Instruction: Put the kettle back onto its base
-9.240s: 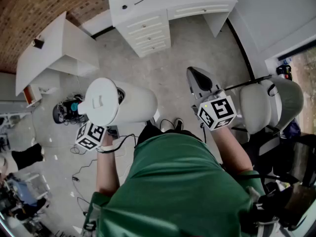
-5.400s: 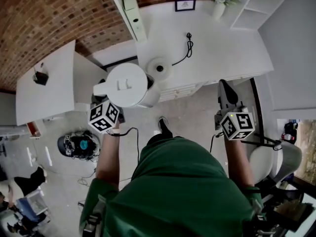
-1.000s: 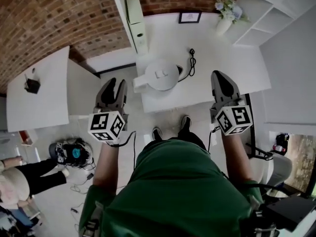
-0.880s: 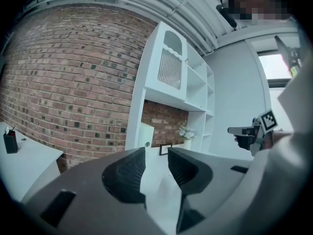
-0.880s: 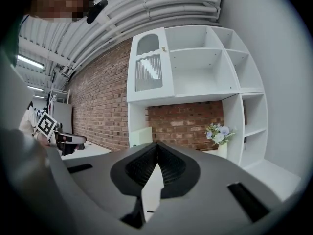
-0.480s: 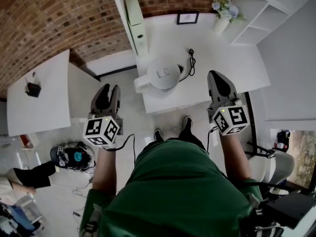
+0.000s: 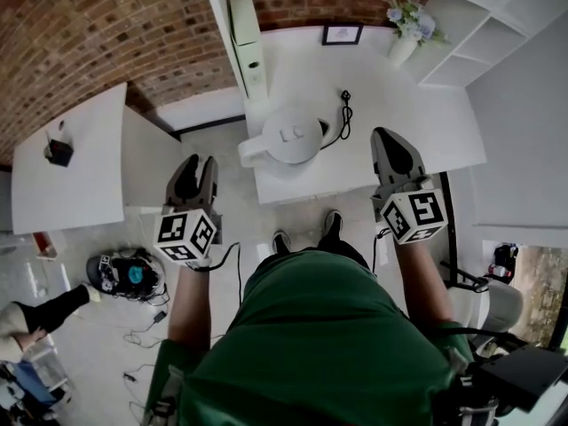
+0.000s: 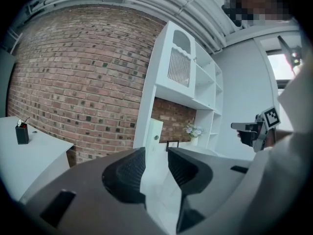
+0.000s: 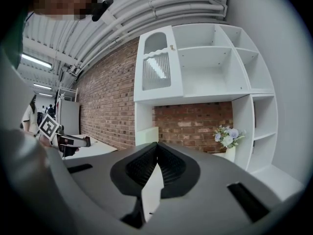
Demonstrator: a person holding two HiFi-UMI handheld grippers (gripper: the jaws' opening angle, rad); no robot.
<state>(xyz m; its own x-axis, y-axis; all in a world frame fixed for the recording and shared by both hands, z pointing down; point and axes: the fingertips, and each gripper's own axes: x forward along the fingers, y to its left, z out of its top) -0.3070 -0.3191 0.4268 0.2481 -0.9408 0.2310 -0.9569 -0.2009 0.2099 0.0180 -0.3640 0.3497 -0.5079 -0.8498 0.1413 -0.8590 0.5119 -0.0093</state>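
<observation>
The kettle (image 7: 290, 135) stands upright on the white counter (image 7: 417, 122), near its front edge, with the lid facing up and the spout pointing to the person's left. From above, its body covers whatever is beneath it, so the base itself cannot be seen. A black cord (image 7: 343, 106) comes out from the kettle's right side and loops toward the back of the counter. That suggests the base lies directly under the kettle, so the task appears to be done already.

Neither tool touches the kettle. The left hand-held gripper (image 7: 201, 163) hangs over the floor, beyond the counter's left front corner and well clear of the spout. In the left gripper view (image 8: 156, 153), its jaws stand a little apart with nothing between them, only the distant counter and shelves showing through the gap. That fits a tool that has let go of a load.

The right hand-held gripper (image 7: 388, 137) hovers over the counter's front right part, beside the kettle but apart from it. Its jaws meet at the tips and hold nothing (image 9: 156, 146). It seems to be idle, with no part in the carrying.

Farther back on the counter are a tall white box (image 7: 244, 29), a small picture frame (image 7: 342, 34) against the brick wall, and a vase of flowers (image 7: 404, 27). All of them stand away from the kettle.
</observation>
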